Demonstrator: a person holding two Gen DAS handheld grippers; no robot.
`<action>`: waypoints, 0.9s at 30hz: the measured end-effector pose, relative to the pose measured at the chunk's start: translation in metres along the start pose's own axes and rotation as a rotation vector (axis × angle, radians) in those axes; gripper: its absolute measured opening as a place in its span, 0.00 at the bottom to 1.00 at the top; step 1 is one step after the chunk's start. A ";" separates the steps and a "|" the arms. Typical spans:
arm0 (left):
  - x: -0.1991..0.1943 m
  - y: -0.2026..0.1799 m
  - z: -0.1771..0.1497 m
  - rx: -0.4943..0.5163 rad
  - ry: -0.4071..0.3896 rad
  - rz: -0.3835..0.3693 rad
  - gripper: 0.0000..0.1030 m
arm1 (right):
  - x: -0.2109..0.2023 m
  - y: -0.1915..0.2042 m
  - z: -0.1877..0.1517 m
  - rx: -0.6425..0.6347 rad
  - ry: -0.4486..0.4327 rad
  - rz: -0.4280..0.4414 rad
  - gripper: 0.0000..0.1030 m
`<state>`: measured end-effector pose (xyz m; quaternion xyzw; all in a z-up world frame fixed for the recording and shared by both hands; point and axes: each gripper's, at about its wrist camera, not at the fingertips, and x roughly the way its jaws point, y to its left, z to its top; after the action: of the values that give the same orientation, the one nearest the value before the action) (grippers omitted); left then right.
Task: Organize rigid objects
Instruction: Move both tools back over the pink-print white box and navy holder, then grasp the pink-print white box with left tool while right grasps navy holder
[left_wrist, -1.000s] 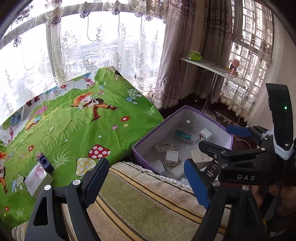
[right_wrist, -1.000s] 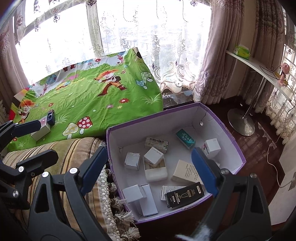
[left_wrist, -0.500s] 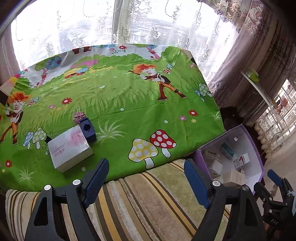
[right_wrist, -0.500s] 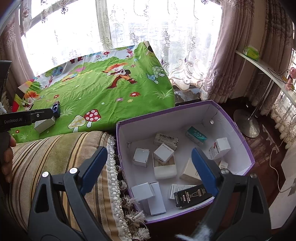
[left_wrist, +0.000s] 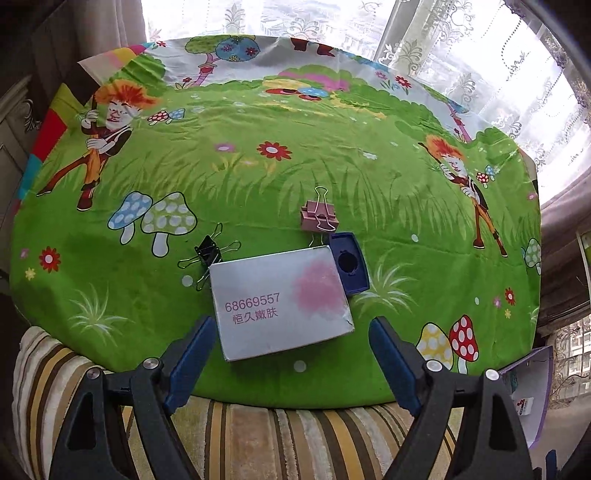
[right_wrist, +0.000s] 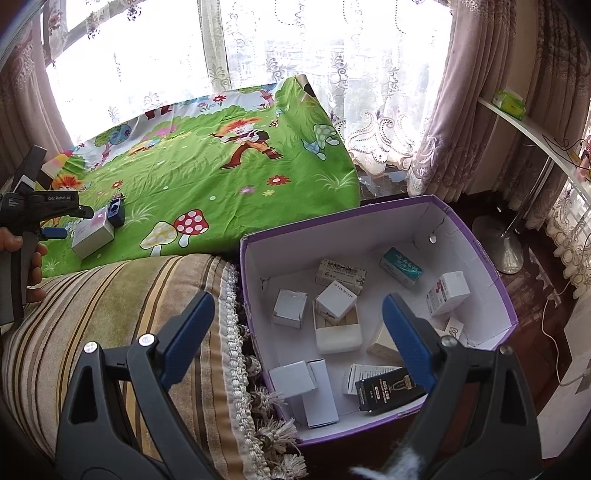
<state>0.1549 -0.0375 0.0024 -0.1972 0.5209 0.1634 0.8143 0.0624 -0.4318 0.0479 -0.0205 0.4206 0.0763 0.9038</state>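
A silver box (left_wrist: 280, 301) with pink print lies on the green cartoon cloth (left_wrist: 332, 166). A dark blue case (left_wrist: 349, 262) touches its far right corner. A pink binder clip (left_wrist: 319, 218) and a black binder clip (left_wrist: 208, 253) lie just beyond it. My left gripper (left_wrist: 290, 363) is open, its fingers either side of the box's near edge, not touching. My right gripper (right_wrist: 297, 339) is open and empty above the purple box (right_wrist: 480, 243), which holds several small cartons. The silver box (right_wrist: 92, 232) and left gripper (right_wrist: 55, 221) also show in the right wrist view.
A striped cushion (right_wrist: 122, 295) with a tasselled fringe lies between the cloth and the purple box. Lace curtains and a window stand behind. A white shelf (right_wrist: 532, 125) and a fan base (right_wrist: 498, 240) are at the right.
My left gripper has swung left from the purple box and come down close over the silver box. My right gripper has stayed over the purple box, shifting slightly.
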 end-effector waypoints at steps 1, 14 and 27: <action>0.003 0.001 0.001 -0.006 0.009 -0.002 0.84 | 0.000 0.000 0.000 -0.002 0.000 -0.001 0.91; 0.024 -0.006 0.011 -0.041 0.042 0.067 0.92 | -0.006 0.025 0.018 -0.073 -0.033 0.017 0.91; 0.048 0.010 0.011 -0.071 0.104 0.029 0.92 | 0.016 0.113 0.066 -0.270 -0.041 0.079 0.91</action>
<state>0.1785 -0.0206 -0.0389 -0.2265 0.5591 0.1830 0.7763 0.1044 -0.3116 0.0814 -0.1237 0.3887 0.1679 0.8975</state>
